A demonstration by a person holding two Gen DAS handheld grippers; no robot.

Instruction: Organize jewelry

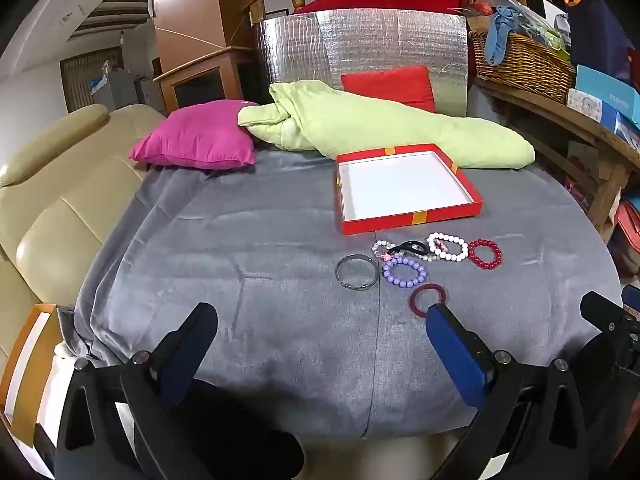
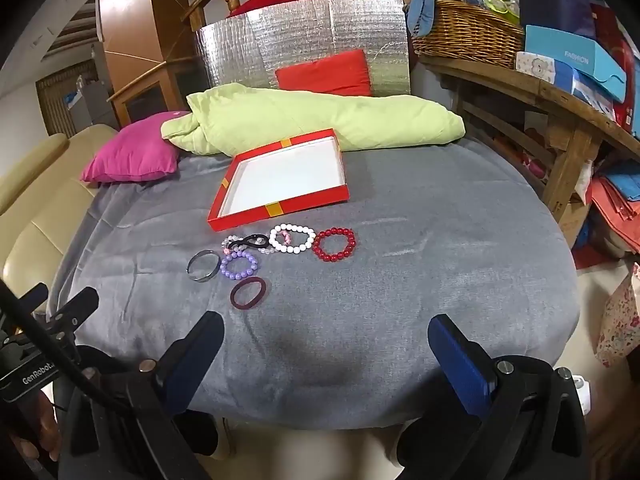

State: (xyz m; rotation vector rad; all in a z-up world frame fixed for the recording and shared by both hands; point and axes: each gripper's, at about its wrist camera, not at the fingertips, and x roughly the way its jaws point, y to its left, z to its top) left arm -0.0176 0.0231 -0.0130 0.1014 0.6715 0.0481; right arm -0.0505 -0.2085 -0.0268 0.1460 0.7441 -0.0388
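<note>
A shallow red box (image 1: 412, 222) (image 2: 280, 210) with a white, empty floor lies on the grey cloth. In front of it lie several bracelets: a silver bangle (image 1: 356, 273) (image 2: 204, 267), a purple bead bracelet (image 1: 404, 272) (image 2: 239, 265), a dark red bangle (image 1: 427, 299) (image 2: 248, 292), a white bead bracelet (image 1: 448, 246) (image 2: 292, 238), a red bead bracelet (image 1: 485, 254) (image 2: 334, 244), a clear bead bracelet (image 1: 382, 249) and a black hair tie (image 1: 408, 249) (image 2: 250, 241). My left gripper (image 1: 322, 316) and right gripper (image 2: 326, 328) are open and empty, held near the table's front edge, short of the jewelry.
A green quilt (image 1: 380, 128), a pink cushion (image 1: 196, 140) and a red cushion (image 1: 390, 86) lie behind the box. A beige sofa (image 1: 52, 200) is on the left. A wooden shelf with a wicker basket (image 2: 468, 34) and boxes is on the right.
</note>
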